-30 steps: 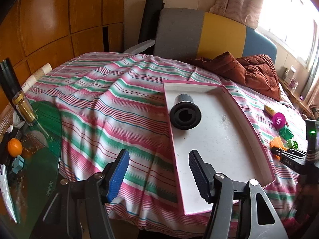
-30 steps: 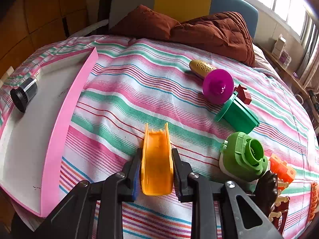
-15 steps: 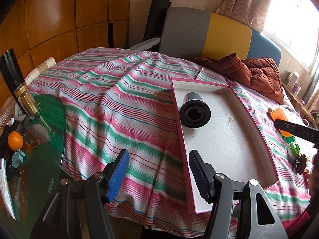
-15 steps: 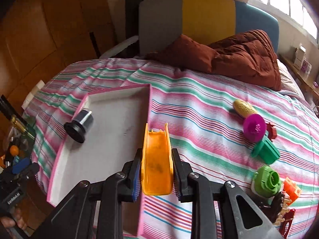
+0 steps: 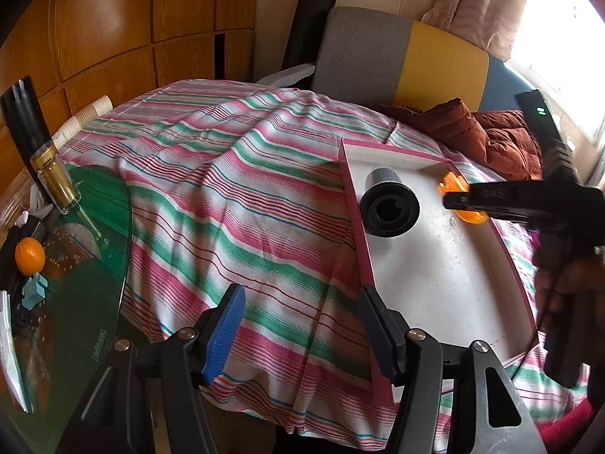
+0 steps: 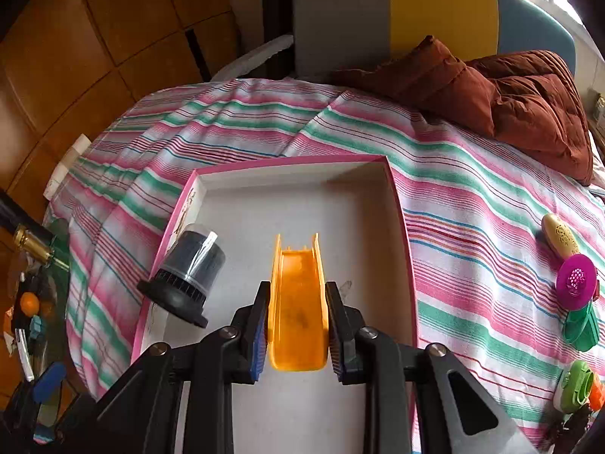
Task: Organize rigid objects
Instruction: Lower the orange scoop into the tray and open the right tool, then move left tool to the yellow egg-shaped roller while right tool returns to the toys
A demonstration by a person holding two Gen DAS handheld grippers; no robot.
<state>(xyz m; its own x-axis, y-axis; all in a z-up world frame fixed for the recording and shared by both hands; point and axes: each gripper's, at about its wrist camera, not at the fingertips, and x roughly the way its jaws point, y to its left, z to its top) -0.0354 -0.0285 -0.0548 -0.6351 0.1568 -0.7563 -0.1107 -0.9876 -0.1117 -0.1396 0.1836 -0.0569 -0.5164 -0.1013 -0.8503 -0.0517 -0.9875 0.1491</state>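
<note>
My right gripper [image 6: 297, 331] is shut on an orange channel-shaped plastic piece [image 6: 297, 302], held above the white floor of the pink-rimmed tray [image 6: 401, 227]. A black cylinder with a flanged base [image 6: 187, 278] lies on its side in the tray's left part. In the left wrist view the same tray [image 5: 453, 283] and cylinder [image 5: 389, 204] show, with the right gripper [image 5: 459, 198] reaching in from the right, the orange piece [image 5: 452, 183] in it. My left gripper [image 5: 298, 331] stands open over the striped bedspread, just left of the tray's near corner, with nothing between its fingers.
Several toys lie on the striped bedspread right of the tray: a yellow piece [image 6: 559, 234], a magenta disc [image 6: 576, 282], green pieces [image 6: 574, 386]. A brown jacket [image 6: 510, 90] lies at the back. A glass table [image 5: 64, 302] with a bottle [image 5: 56, 181] and an orange [image 5: 30, 255] stands at the left.
The right gripper has carried the orange piece from the bedspread beside the toys leftward to above the tray. The left gripper has barely shifted and stays open.
</note>
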